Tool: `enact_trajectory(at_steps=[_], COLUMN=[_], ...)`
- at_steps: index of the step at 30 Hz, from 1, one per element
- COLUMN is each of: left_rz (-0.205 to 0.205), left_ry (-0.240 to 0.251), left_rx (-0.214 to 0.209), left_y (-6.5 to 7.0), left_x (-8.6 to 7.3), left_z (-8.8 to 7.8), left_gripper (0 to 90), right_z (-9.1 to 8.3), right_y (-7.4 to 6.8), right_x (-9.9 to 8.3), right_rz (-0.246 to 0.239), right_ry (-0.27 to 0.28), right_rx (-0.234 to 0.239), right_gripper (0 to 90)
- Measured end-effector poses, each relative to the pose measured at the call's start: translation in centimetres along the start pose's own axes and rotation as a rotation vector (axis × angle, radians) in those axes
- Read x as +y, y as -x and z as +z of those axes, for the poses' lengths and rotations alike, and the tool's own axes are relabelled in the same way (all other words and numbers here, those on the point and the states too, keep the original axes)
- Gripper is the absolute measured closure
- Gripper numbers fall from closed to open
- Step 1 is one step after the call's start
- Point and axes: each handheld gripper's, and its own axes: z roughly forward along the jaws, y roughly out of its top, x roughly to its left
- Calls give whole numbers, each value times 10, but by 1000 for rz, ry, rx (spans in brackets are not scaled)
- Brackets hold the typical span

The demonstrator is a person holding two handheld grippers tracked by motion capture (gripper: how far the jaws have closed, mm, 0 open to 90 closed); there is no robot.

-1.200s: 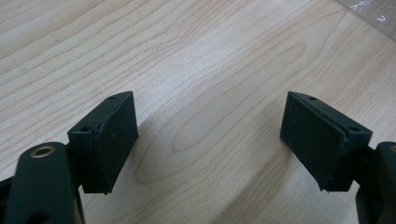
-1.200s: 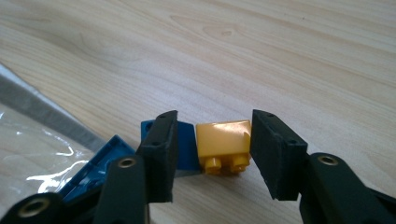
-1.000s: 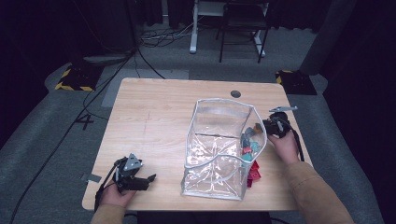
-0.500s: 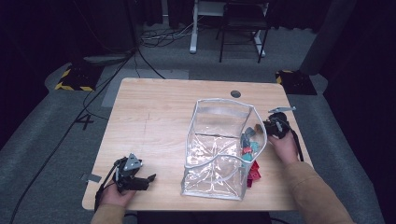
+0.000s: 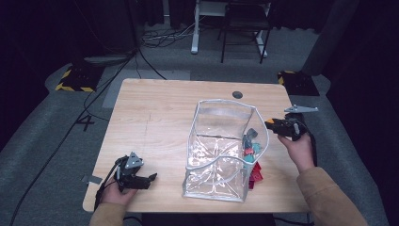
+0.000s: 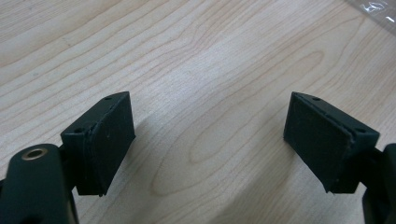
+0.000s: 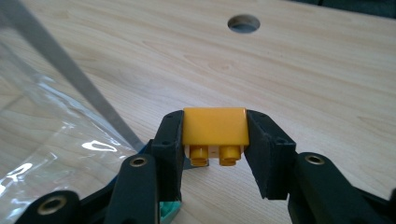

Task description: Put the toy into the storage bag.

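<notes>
Left tongs [image 5: 151, 178]: spread wide, pinching nothing; in the left gripper view only bare table [image 6: 205, 70] lies between the two pads [image 6: 109, 140]. They rest low at the near left corner of the table, well apart from the bag.

Right tongs [image 7: 215, 140]: pressed onto a yellow brick [image 7: 215, 126], one jaw on each side, studs facing back toward the camera. In the high view they [image 5: 269, 124] hang above the table just beside the bag's right wall.

Yellow brick: held clear of the table between the right tongs, just outside the bag's rim, not yet over the opening.

Clear bag [image 5: 221, 155]: stands open on the table to the left of the right tongs, between the two pairs of tongs; its grey-edged rim [image 7: 70, 74] runs right beside the left jaw of the right tongs. I cannot make out any bricks inside it.

Loose bricks [image 5: 251, 150]: a small heap of teal, grey and red pieces on the table just outside the bag's right wall, below and nearer than the right tongs; a teal one peeks out under those tongs [image 7: 170, 210].

Cable hole [image 7: 243, 22]: beyond the right tongs, far side of the table.

Progress: early, by my reading. One brick is picked up and poised by the bag; dropping it in is left, and the heap outside is still to be moved.
</notes>
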Motion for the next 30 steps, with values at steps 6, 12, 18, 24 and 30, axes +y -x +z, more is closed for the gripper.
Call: enact_trajectory(at_steps=[6,12,18,24,30], left_rz=[6,3,11,11,11], left_ry=[-3,-2,-1,-2,-2], left_rx=[3,6,-3,-3,-3], left_y=[-1,-1,-3,-3,-3], left_x=[0,0,-2,-2,-2], left_z=[-1,-1,-2,-2,-2], left_gripper=[166,166,167,167,167], right_z=[-28,-51,-71,-89,-99], right_y=[-9,-20,-28,-38,-43], right_x=[12,23,35,49,61], right_rz=[-3,-16,-10,-34,-29], right_ry=[38,75,121,144,148], right_rx=[34,57,92,111,138], right_gripper=[587,586,586,586,587])
